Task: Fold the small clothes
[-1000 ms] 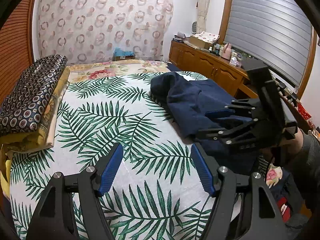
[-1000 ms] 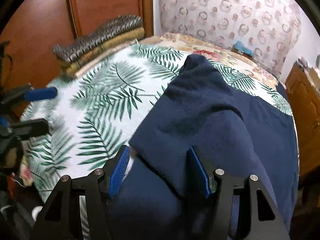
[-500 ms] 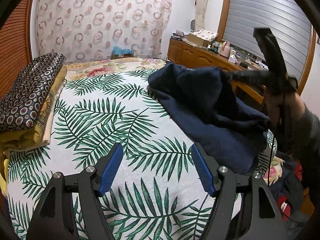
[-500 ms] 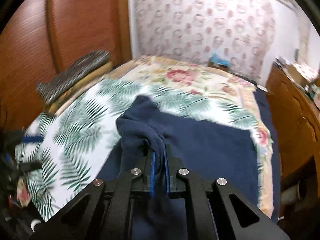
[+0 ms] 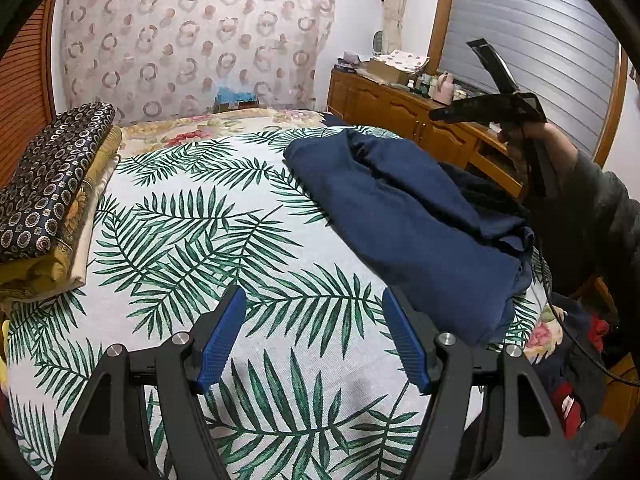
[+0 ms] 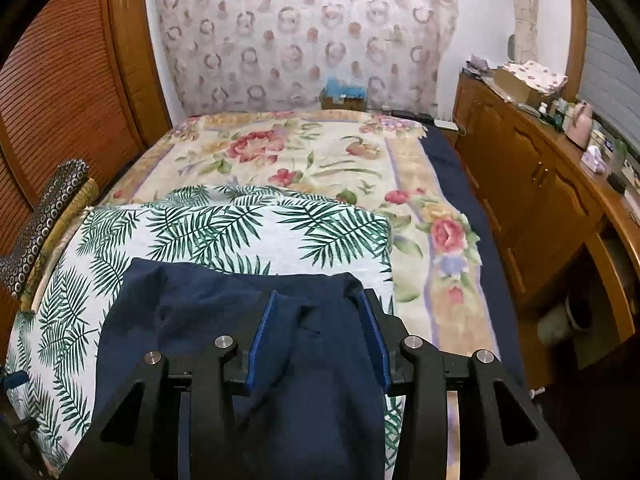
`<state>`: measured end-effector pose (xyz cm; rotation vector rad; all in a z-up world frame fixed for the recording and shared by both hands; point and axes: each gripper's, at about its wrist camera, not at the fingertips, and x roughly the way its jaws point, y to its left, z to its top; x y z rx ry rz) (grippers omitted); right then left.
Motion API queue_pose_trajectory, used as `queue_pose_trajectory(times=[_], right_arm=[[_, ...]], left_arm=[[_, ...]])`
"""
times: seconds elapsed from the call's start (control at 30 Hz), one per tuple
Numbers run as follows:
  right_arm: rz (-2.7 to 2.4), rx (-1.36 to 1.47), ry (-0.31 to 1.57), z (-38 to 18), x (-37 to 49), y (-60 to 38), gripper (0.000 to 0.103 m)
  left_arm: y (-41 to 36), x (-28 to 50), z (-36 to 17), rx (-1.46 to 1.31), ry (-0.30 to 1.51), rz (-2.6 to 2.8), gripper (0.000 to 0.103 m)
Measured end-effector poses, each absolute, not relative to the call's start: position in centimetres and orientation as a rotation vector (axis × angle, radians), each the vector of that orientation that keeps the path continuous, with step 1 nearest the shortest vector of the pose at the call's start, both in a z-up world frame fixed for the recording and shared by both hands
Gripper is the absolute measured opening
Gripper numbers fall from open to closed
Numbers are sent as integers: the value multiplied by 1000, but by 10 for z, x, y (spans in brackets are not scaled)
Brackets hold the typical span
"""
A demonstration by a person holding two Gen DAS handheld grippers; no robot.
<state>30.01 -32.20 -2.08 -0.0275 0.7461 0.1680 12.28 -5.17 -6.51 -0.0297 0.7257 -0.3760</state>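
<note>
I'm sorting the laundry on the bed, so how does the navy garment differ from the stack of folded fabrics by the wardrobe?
The navy garment is plain dark blue; the stack is patterned, a dotted dark cloth on top of yellow and cream layers. The garment lies loosely doubled over with rumpled edges, while the stack is squared and neat. The garment lies at the bed's right side, the stack at its left edge. Both rest on the palm-leaf cover.

A home bedroom: bed, curtain, cluttered wooden dresser.

Navy garment folded on bed
</note>
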Motion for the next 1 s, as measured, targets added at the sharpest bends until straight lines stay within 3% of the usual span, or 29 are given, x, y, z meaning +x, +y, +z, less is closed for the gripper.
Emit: queue_pose_trajectory(times=[0.53, 0.57, 0.6, 0.63, 0.83, 0.93, 1.0], right_arm=[[343, -63, 956, -74, 292, -268, 42], [346, -61, 957, -74, 296, -268, 33], [351, -69, 950, -71, 298, -270, 8], [362, -84, 932, -67, 301, -267, 6], [221, -99, 752, -24, 311, -296, 5], [118, -83, 755, -15, 329, -318, 5], [73, -93, 798, -19, 338, -326, 17]], left_arm=[[-67, 126, -77, -11, 754, -397, 71], [-67, 126, -77, -13, 754, -398, 71], [-67, 126, -77, -14, 755, -398, 71], [-67, 126, -77, -13, 755, -397, 71], [-71, 124, -75, -9, 754, -403, 71], [-73, 122, -75, -6, 753, -409, 71], [-74, 121, -75, -4, 755, -410, 71]])
